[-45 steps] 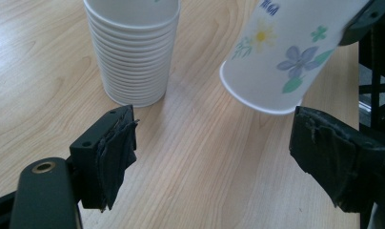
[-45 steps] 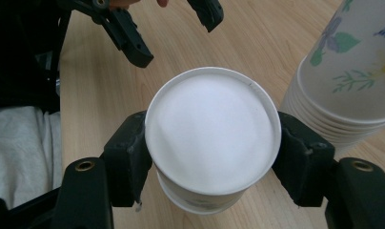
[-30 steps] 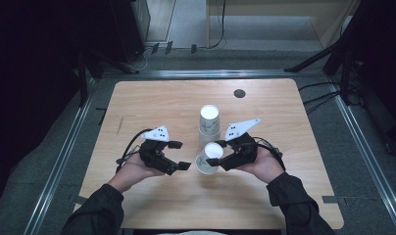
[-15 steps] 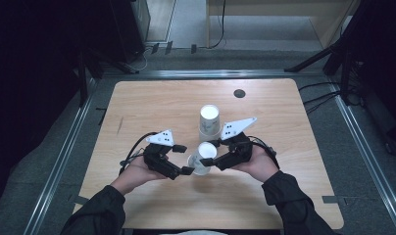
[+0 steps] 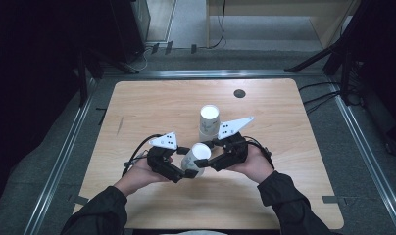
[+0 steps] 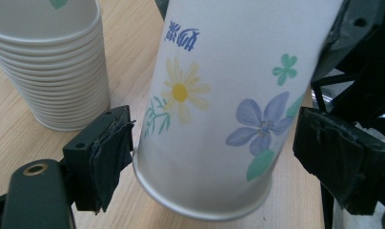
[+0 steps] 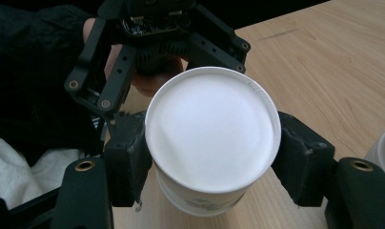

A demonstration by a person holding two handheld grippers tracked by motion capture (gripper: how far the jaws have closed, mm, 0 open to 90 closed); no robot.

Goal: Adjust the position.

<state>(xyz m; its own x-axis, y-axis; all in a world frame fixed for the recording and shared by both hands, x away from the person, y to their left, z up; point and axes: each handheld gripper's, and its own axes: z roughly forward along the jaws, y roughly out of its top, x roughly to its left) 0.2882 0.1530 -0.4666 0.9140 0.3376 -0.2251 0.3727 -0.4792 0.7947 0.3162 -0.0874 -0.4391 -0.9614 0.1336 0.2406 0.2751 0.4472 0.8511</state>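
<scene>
My right gripper (image 5: 211, 155) is clamped on the paper cup (image 5: 195, 157); in the right gripper view its two pads press the wall on either side just under the flat white base, so I hold the cup upside down and tilted. My left gripper (image 5: 182, 166) stands with its jaws apart around the same cup's open end: in the left gripper view the left pad (image 6: 107, 155) sits right at the rim, whether touching I cannot tell, and the other pad stands just clear of the flowered wall.

The cup hangs above the table (image 5: 294, 161), just in front of the stack of cups (image 5: 209, 121), on my side of it.

I judge this cup very light and thin-walled, so it will dent under a hard squeeze and its smooth printed skin may slide in the pads. The rolled rim and the base ring are the stiff parts; I would take hold near one of those, squarely across the width, and keep the pressure gentle. The middle of the wall is the weakest place to pinch.
</scene>
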